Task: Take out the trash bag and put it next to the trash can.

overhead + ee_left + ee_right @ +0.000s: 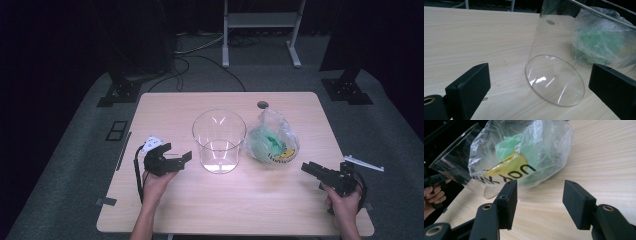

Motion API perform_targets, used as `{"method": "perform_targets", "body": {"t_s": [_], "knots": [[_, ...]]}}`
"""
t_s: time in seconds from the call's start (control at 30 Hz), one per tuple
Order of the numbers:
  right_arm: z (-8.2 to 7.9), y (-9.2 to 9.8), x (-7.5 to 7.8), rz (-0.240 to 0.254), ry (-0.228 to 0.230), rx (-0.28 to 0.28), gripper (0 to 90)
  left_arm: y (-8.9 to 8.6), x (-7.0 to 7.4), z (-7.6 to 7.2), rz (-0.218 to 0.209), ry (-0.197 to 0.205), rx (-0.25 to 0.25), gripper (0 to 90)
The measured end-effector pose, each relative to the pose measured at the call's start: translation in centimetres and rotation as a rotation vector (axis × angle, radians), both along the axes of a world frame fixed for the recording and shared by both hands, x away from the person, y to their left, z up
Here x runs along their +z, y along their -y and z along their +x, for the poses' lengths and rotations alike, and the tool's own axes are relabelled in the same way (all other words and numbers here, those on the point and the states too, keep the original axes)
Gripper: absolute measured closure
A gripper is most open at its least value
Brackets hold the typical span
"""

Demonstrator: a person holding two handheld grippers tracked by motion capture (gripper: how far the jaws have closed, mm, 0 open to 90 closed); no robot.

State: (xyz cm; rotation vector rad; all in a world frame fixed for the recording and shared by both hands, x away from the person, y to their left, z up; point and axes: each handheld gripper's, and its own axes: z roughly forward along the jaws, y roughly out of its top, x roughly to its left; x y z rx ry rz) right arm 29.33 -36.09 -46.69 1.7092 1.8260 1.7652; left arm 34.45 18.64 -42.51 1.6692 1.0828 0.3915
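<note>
Plastic bag [272, 140] of green stuff sits on the table [150, 105], just right of the clear container [219, 141], possibly touching it. That container stands upright, mouth up, long axis vertical; the bag slumps with no clear axis, knot upward. Right gripper [311, 169] points at the bag, fingers [507, 200] wide apart, empty. Left gripper [181, 159] faces the container, fingers [469, 92] apart, empty. A shallow pinch could slip off the slick film or shove the container.

I can't read the whole print on the bag [524, 157]; folds hide part of it. The cylinder [554, 62] is cut off at the top in my left gripper view, and blurs the bag behind.
</note>
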Motion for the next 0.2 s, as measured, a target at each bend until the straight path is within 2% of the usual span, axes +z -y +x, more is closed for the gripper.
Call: {"method": "perform_targets", "body": {"t_s": [0.1,0.2], "knots": [[-1.3,0.3,-0.2,0.019,0.019,-0.032,43.4,0.1,-0.1,0.0,-0.002,-0.001,-0.001,2.7],[-2.2,0.4,-0.2,0.017,0.041,-0.059,42.6,0.3,0.0,-0.1,0.006,0.003,-0.009,2.7]]}}
